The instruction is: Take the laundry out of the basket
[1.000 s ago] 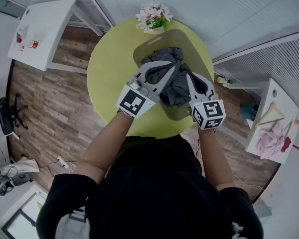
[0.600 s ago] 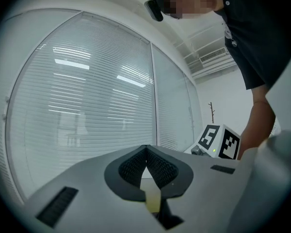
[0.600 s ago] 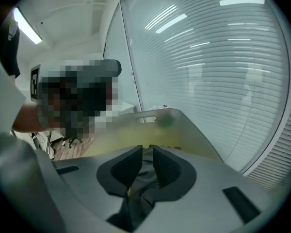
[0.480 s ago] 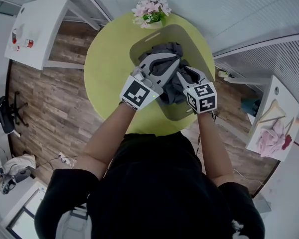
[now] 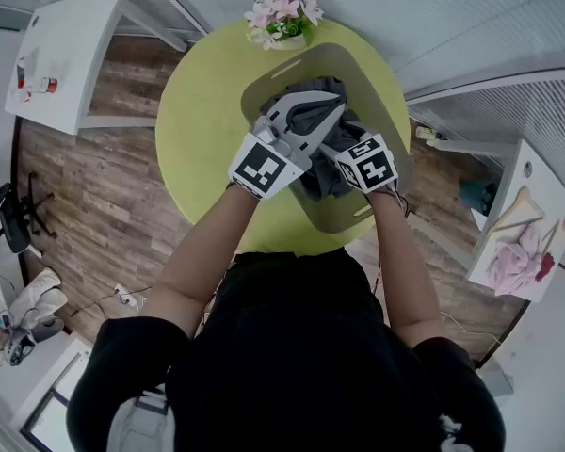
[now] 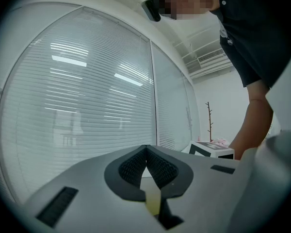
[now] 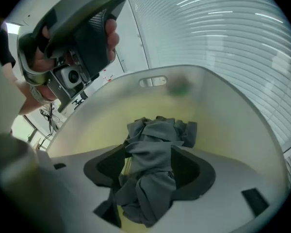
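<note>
A grey basket stands on a round yellow-green table. Crumpled grey laundry lies inside it. My right gripper dips into the basket. Its jaws are opening, and the grey laundry bunches between them; my right gripper shows dark gaps beside the cloth. My left gripper hovers over the basket, angled up toward the window. In its own view my left gripper is shut with nothing in it. The right gripper view shows the left gripper above the basket wall.
A pot of pink flowers sits at the table's far edge, just behind the basket. A white side table stands at the left. Another table with pink cloth stands at the right. Wooden floor surrounds the round table.
Both grippers have moved a little farther over the basket. The right gripper has swung left and tipped down into the laundry.
</note>
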`<state>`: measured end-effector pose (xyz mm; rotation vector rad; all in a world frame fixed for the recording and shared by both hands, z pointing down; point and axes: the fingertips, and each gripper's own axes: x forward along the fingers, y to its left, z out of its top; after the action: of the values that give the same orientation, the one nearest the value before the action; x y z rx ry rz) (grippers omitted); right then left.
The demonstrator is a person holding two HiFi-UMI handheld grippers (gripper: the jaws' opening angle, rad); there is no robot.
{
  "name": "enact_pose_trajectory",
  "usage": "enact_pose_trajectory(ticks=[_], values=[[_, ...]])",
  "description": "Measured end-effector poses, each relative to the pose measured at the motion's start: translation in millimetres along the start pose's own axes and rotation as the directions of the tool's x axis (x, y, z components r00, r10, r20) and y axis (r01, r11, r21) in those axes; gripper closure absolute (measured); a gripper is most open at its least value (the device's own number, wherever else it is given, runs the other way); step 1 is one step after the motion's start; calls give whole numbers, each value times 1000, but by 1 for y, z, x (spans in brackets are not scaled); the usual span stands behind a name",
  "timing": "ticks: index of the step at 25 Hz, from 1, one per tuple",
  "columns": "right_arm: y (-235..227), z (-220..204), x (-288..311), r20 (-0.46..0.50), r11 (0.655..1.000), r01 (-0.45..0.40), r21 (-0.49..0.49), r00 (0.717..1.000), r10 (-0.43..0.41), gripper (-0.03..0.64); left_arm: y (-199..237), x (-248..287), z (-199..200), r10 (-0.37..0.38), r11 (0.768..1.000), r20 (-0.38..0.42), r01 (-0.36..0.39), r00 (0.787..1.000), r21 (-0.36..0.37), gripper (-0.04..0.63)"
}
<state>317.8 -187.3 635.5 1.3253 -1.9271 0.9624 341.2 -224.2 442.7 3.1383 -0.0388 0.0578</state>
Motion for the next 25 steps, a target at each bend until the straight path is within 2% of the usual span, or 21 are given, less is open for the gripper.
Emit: enact_pose_trajectory(ticks=[4,9,19,25], values=[[-5,-11,22,-89,999,-28,-17,996,26,297,6,3,-11,-10,1000,-53,11,999,26,588],[-11,-30,49,-205,998,-41,-48,978,30,259,12,8,-14,10,1000,-2,-10,1000,0,588],[-20,-63,94,-359,998,-64,-18,932,53,190,24,4,-18,39,999,-4,-39,999,-4,588],[-19,-75,114,-411,994,-64,-88,912,22,189,28,-2,-18,71,997,-5,-71,997,-13,588]])
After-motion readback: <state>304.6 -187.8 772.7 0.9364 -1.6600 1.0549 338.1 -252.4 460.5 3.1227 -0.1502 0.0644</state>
